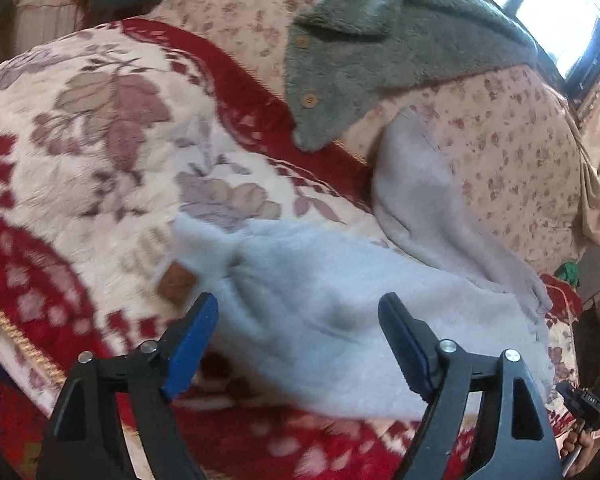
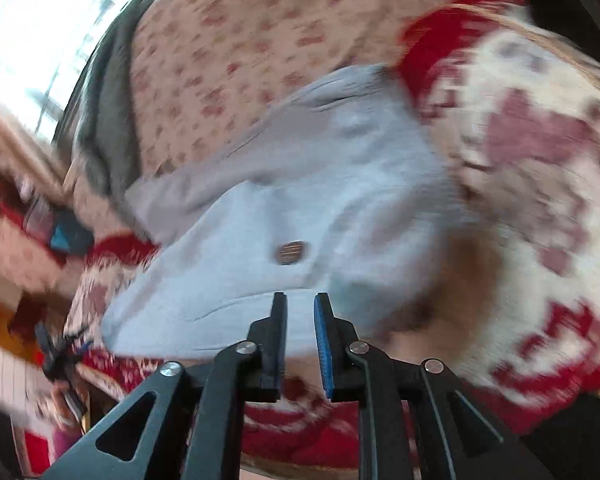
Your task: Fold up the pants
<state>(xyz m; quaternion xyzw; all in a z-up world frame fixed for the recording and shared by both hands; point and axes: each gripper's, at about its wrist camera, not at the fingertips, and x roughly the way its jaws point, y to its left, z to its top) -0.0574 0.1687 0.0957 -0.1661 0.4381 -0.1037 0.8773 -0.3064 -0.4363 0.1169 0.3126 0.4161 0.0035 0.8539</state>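
- Left gripper (image 1: 298,346) hangs above the near end of the pale blue fleece pants (image 1: 340,320), jaws spread wide, nothing between them.
- The pants lie on the red floral blanket (image 1: 100,120), one layer doubled over, the far leg trailing onto the floral sheet (image 1: 520,152) near a grey fleece garment (image 1: 380,48).
- Right gripper (image 2: 300,300) shows a narrow empty gap.
- A first fold looks laid; further folds and tidying likely remain.

Soft, matt pale-blue fleece pants (image 1: 332,320) lie just ahead of the left gripper (image 1: 298,344), whose matt black plastic arms carry ribbed blue pads and shiny metal rivets. Beneath them spreads a plush red-and-cream floral blanket (image 1: 100,140); beyond, a fuzzy grey-green garment (image 1: 360,60) shows wooden-looking buttons.
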